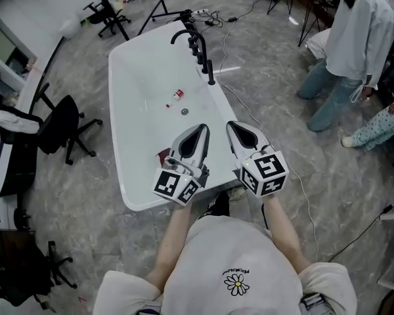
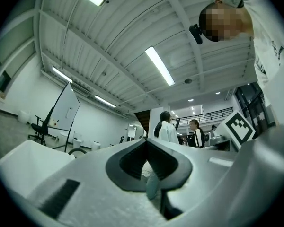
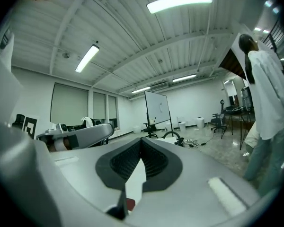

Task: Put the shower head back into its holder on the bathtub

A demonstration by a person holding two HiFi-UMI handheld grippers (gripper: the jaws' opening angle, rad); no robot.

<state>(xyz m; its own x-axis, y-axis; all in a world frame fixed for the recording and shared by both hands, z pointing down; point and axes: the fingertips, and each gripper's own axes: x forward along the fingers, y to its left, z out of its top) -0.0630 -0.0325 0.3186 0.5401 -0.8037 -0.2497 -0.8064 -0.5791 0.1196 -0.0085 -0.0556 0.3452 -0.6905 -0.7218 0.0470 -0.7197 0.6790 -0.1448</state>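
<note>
The white bathtub point(image 1: 125, 149) lies lengthwise ahead of me. Black tap fittings point(image 1: 198, 48) stand on its far right rim; one slim black upright piece point(image 1: 211, 72) is nearest, and I cannot tell which part is the shower head. Both grippers are held up side by side over the tub's near end, pointing away from me. My left gripper point(image 1: 201, 130) point(image 2: 146, 141) is shut with nothing in it. My right gripper point(image 1: 230, 126) point(image 3: 141, 141) is shut and empty too.
A small red-and-white object point(image 1: 175, 97) lies in the tub near the drain point(image 1: 184, 111). A dark red thing point(image 1: 163, 155) shows by the left gripper. Black office chairs point(image 1: 64, 128) stand left. A person point(image 1: 352, 41) stands at the right. Cables point(image 1: 231, 15) trail on the floor.
</note>
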